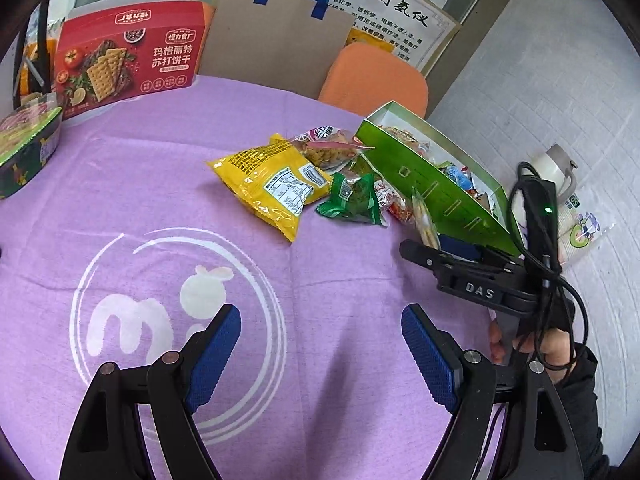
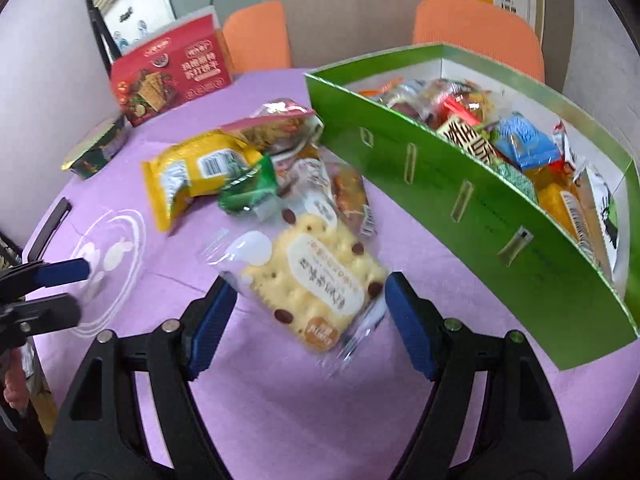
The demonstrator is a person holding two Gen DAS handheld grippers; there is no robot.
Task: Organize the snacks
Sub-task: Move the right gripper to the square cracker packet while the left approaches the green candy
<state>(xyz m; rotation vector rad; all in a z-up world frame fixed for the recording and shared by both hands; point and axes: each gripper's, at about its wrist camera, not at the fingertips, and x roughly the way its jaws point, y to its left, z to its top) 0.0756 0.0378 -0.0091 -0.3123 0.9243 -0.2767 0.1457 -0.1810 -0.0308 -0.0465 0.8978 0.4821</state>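
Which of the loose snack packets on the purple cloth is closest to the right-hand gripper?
The clear packet of pale cracker with dark bits. It lies between the right gripper's open blue pads, unclamped, while the yellow bag and green packet lie farther off.

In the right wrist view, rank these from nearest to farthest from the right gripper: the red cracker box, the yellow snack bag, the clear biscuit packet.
1. clear biscuit packet: lying on the cloth between the open fingers of the right gripper.
2. yellow snack bag: farther out, to the left, in the loose pile.
3. red cracker box: standing at the table's far left edge.
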